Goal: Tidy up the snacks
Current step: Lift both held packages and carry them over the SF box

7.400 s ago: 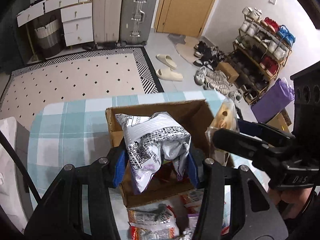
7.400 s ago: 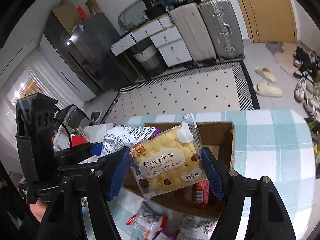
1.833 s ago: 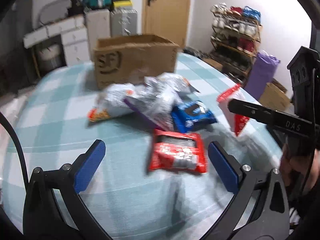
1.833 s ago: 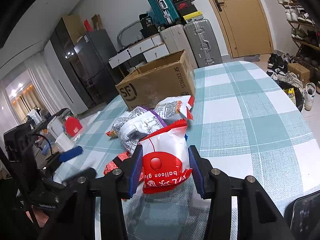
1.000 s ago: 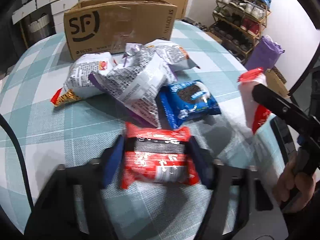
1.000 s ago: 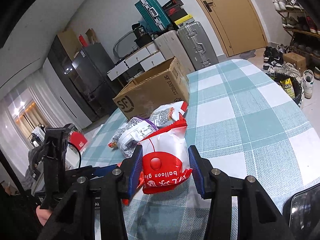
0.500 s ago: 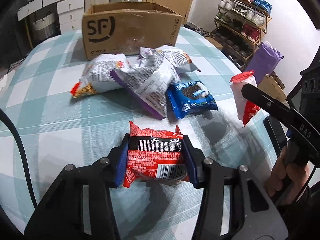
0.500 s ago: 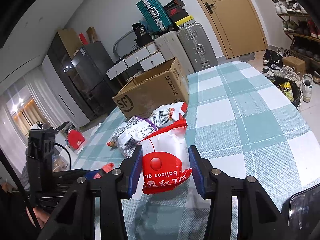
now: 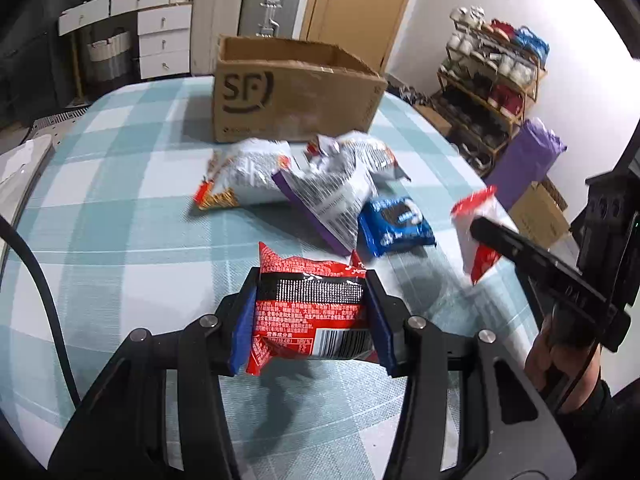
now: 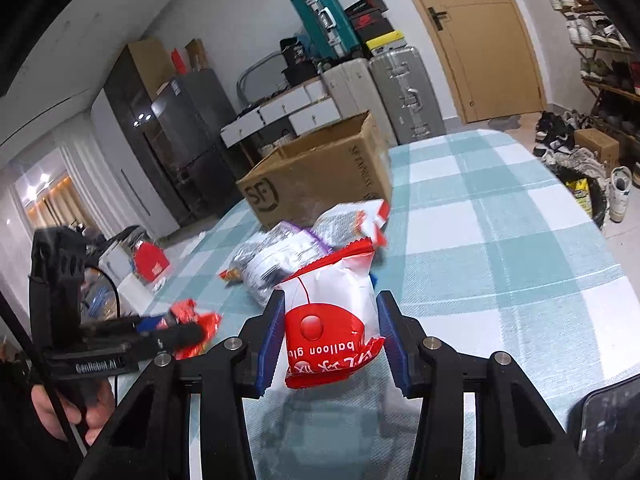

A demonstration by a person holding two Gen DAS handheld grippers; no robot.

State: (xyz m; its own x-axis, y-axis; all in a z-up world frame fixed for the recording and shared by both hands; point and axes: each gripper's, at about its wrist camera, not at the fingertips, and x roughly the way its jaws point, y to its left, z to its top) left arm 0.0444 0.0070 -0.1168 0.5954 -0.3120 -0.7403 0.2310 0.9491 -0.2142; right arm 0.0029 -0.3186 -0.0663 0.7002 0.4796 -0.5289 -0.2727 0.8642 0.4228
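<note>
While the left tool (image 9: 311, 316) clamps a red crinkled noodle packet (image 9: 310, 312) and the right tool (image 10: 330, 340) a white-and-red plastic bag (image 10: 332, 308), both low in frame, four foil packets (image 9: 320, 184) lie mid-counter outside the brown cardboard box (image 9: 292, 92).

A checked teal-and-white table (image 9: 120, 208) carries an open cardboard box (image 9: 296, 92) at its far side. Nearer lie silver snack bags (image 9: 304, 180) in a heap, a blue packet (image 9: 394, 220) at their right.
</note>
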